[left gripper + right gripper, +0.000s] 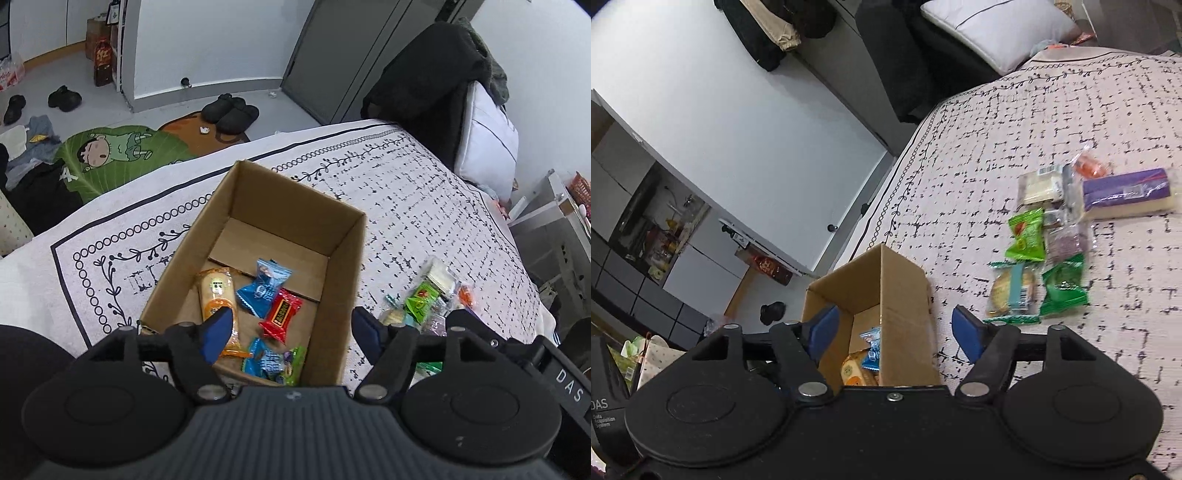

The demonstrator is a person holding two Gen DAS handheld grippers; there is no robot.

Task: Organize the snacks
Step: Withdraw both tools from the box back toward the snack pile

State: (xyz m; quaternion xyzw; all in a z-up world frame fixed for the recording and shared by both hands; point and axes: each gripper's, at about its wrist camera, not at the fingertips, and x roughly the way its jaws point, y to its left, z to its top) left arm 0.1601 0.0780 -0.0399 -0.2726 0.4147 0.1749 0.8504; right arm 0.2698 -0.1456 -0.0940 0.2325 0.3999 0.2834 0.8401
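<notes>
Cardboard box (334,236): left wrist view, open top, sits on the patterned bedspread (424,192), near its edge.
Box contents: orange-wrapped cracker pack (216,295), blue candy packet (264,286), red candy (280,314), second blue packet (264,360) and a small green wrapper (295,360) at the near wall.
Left gripper (291,328): released, jaws spread wide, nothing between them; left finger (218,332) over the box interior, right finger (367,328) outside the box's right wall.
Loose snacks (428,295): heap on the bedspread just right of the box, partly hidden behind the right gripper's body (517,350).
Floor: cartoon rug (110,155), black slippers (231,110).

Right wrist view:
Right gripper (894,328): also released, jaws wide apart, empty, straddling the box's right wall.
Box (905,291): directly ahead; cracker pack (855,371) and blue packet (871,349) visible inside.
Remaining snacks: on the bedspread (1071,110) right of the box, apart from it. Two light-green bags (1027,236), dark-green bag (1063,286), round biscuit pack (1012,291), purple-labelled pack (1126,190), pale bar pack (1041,186), small orange item (1087,166).
Pillow (997,26): at the head of the bed.
</notes>
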